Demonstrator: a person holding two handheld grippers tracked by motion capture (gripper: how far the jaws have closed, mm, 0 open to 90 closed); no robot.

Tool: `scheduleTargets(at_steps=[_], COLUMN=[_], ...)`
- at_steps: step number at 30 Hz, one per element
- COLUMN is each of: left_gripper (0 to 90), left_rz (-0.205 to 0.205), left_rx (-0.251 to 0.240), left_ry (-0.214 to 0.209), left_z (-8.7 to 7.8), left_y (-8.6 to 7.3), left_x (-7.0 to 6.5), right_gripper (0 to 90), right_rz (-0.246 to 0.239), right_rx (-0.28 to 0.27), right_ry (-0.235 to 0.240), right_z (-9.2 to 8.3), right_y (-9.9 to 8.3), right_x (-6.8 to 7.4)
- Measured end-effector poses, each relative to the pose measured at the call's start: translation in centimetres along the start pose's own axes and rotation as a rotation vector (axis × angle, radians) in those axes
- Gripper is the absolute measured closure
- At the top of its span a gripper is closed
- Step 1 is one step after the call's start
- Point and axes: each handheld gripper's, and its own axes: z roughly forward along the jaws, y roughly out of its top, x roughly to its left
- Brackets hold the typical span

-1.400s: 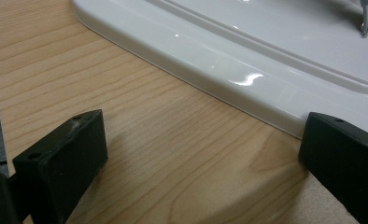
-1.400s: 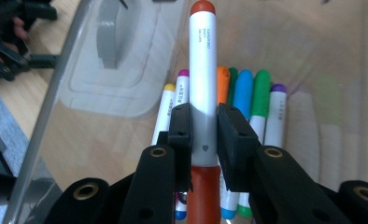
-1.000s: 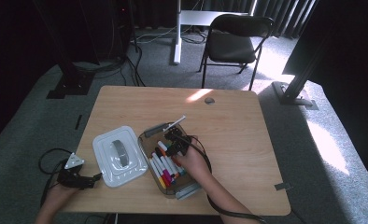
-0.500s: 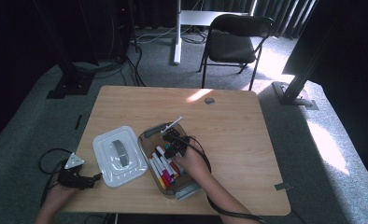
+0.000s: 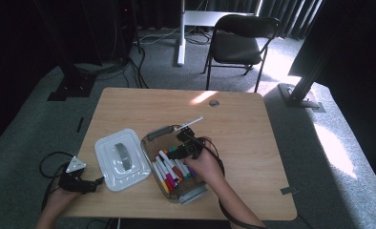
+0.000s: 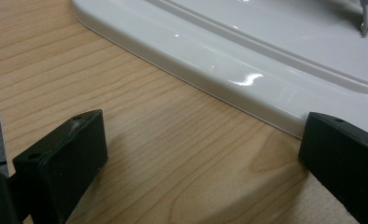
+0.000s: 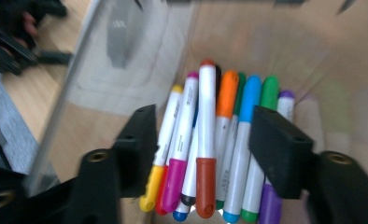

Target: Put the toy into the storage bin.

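On the wooden table point(image 5: 253, 143) amid grey carpet point(image 5: 339, 143), the right gripper point(image 5: 183, 149), jaws just parting, hovers empty above the markers point(image 5: 169, 169); the left gripper point(image 5: 83, 183) rests wide beside the white lid point(image 5: 121, 160).

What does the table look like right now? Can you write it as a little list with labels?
Box: clear container on the wooden table, holding markers side by side
Lid: white lid off, lying left of the box
Right tongs: above the markers, have just been opening, nothing held
Left tongs: open, low over the table by the lid's edge, holding nothing
Behind the table: a black chair
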Motion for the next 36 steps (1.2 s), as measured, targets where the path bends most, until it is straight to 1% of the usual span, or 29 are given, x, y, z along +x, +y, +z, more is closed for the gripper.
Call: scheduleTargets(at_steps=[2,4,5,6,7,8,9,10,11,12,14,16,18,20,21,22,24,25,26,27,29,32,36], left_gripper=[1.7,1.7,1.7,1.7,1.7,1.6,1.7,1.7,1.7,1.7,1.6,1.7,1.7,1.6,1.6,1.6,1.6,1.6,1.6,1.6,1.6,1.6,1.6], left_rz=[0.000,0.000,0.000,0.000,0.000,0.000,0.000,0.000,0.000,0.000,0.000,0.000,0.000,-0.004,-0.002,-0.006,-0.007,-0.007,-0.009,-0.010,-0.012,-0.015,-0.019], left_rx=[0.000,0.000,0.000,0.000,0.000,0.000,0.000,0.000,0.000,0.000,0.000,0.000,0.000,-0.001,0.002,0.002,0.002,0.002,0.001,0.001,0.004,0.005,0.004], left_ry=[0.000,0.000,0.000,0.000,0.000,0.000,0.000,0.000,0.000,0.000,0.000,0.000,0.000,0.000,0.002,0.005,0.006,0.006,0.006,0.008,0.010,0.012,0.015], left_z=[0.0,0.0,0.0,0.0,0.0,0.0,0.0,0.0,0.0,0.0,0.0,0.0,0.0,0.0,0.0,0.0,0.0,0.0,0.0,0.0,0.0,0.0,0.0], left_y=[0.0,0.0,0.0,0.0,0.0,0.0,0.0,0.0,0.0,0.0,0.0,0.0,0.0,0.0,0.0,0.0,0.0,0.0,0.0,0.0,0.0,0.0,0.0], left_x=[0.0,0.0,0.0,0.0,0.0,0.0,0.0,0.0,0.0,0.0,0.0,0.0,0.0,0.0,0.0,0.0,0.0,0.0,0.0,0.0,0.0,-0.1,-0.1], right_gripper=[34.1,32.4,29.5,28.4,27.2,22.1,20.0,20.0,19.3,17.0,16.9,16.8,16.8,16.9,16.7,15.4,15.1,15.1,15.1,15.1,15.1,14.4,14.2], right_rz=[0.011,0.017,0.023,0.031,0.039,0.040,0.047,0.056,0.055,0.058,0.068,0.072,0.081,0.076,0.070,0.063,0.047,0.041,0.040,0.034,0.038,0.043,0.060], right_rx=[-0.038,-0.070,-0.088,-0.110,-0.126,-0.139,-0.158,-0.170,-0.176,-0.188,-0.203,-0.212,-0.219,-0.232,-0.244,-0.247,-0.252,-0.255,-0.253,-0.252,-0.270,-0.273,-0.260], right_ry=[0.010,0.005,0.011,0.020,0.019,0.026,0.041,0.040,0.032,0.033,0.042,0.015,0.008,-0.022,-0.022,-0.032,-0.069,-0.080,-0.102,-0.111,-0.143,-0.166,-0.192], right_z=[-0.9,-1.8,-2.2,-2.6,-3.0,-3.3,-3.7,-3.9,-4.2,-4.5,-4.8,-5.0,-5.1,-5.3,-5.4,-5.4,-5.4,-5.4,-5.4,-5.4,-5.5,-5.4,-4.9], right_y=[-0.1,-0.2,-0.2,-0.3,-0.4,-0.5,-0.6,-0.6,-0.7,-0.9,-1.0,-1.2,-1.4,-1.7,-1.8,-2.0,-2.3,-2.5,-2.7,-2.9,-3.4,-4.0,-5.1], right_x=[-0.3,-0.8,-1.1,-1.4,-1.6,-1.9,-2.1,-2.4,-2.6,-2.8,-3.2,-3.6,-4.1,-4.6,-4.9,-5.2,-5.8,-6.1,-6.6,-6.8,-7.8,-9.1,-10.7])
